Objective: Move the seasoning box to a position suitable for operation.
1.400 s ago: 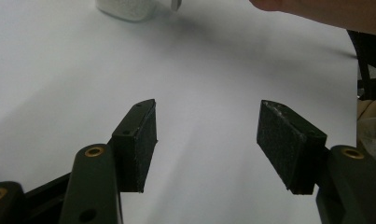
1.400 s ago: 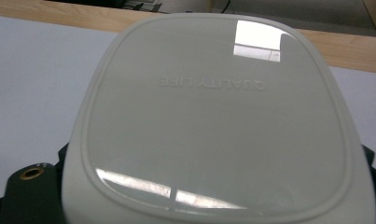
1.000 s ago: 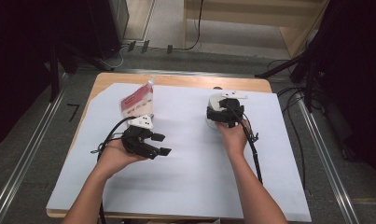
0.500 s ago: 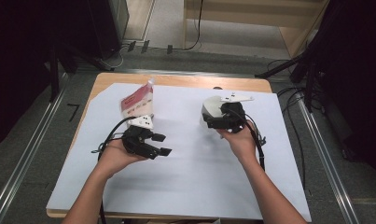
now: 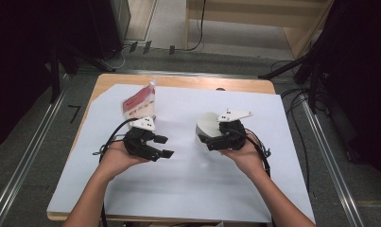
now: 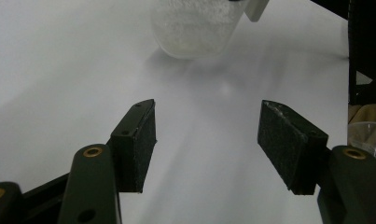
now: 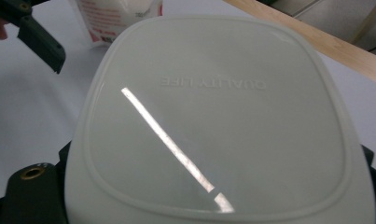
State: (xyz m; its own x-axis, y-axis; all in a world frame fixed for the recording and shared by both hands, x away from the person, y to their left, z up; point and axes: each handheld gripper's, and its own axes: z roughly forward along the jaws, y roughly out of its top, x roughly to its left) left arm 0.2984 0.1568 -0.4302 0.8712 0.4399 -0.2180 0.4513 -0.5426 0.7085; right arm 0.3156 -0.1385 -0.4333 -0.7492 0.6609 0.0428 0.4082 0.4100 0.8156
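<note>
Shifting leftward since before — right tool (image 5: 212, 139) (gripping container (image 5: 206, 126))

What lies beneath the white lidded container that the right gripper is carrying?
The white lidded container, in the right gripper, is over the white sheet covering the table. The lid hides whatever is inside.
</note>
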